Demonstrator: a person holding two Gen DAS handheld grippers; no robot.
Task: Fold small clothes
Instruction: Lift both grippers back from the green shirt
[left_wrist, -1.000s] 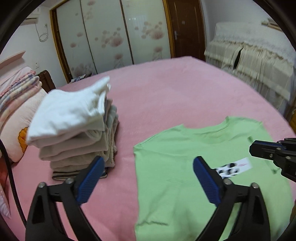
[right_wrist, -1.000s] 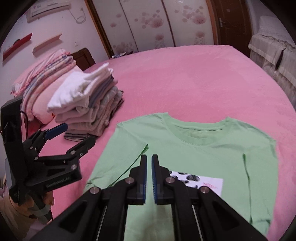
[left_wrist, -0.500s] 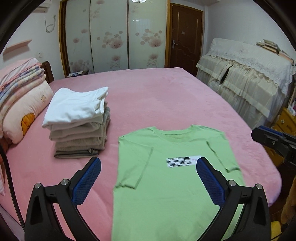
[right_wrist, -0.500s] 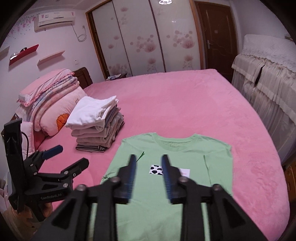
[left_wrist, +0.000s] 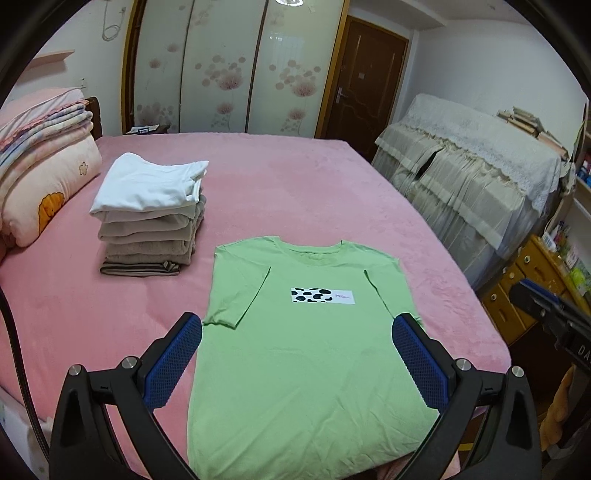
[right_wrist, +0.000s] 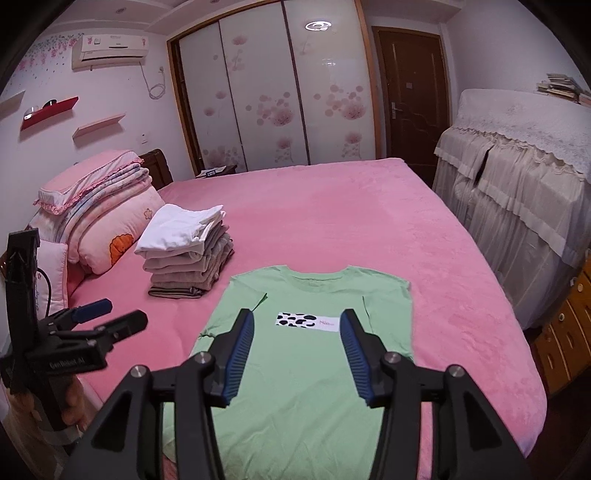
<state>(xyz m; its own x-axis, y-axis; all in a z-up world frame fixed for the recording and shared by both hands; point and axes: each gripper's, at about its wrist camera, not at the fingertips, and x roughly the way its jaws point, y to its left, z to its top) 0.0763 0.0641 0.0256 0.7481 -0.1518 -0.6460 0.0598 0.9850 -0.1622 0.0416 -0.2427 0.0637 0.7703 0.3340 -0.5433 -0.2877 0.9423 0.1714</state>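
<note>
Shirt (left_wrist: 306, 354) now lies released; both claws, left (left_wrist: 297, 360) wide, right (right_wrist: 297, 352) opening, have lifted away.

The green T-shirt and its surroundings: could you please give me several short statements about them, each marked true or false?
1. The light green cotton T-shirt lies flat with both sleeves folded inward. True.
2. The stack of folded clothes has a black garment on top. False: a white one.
3. The left gripper clamps the shirt's hem. False: open, holding nothing.
4. The right gripper has nothing between its opening jaws. True.
5. The pink plush bedspread is under the shirt. True.
</note>
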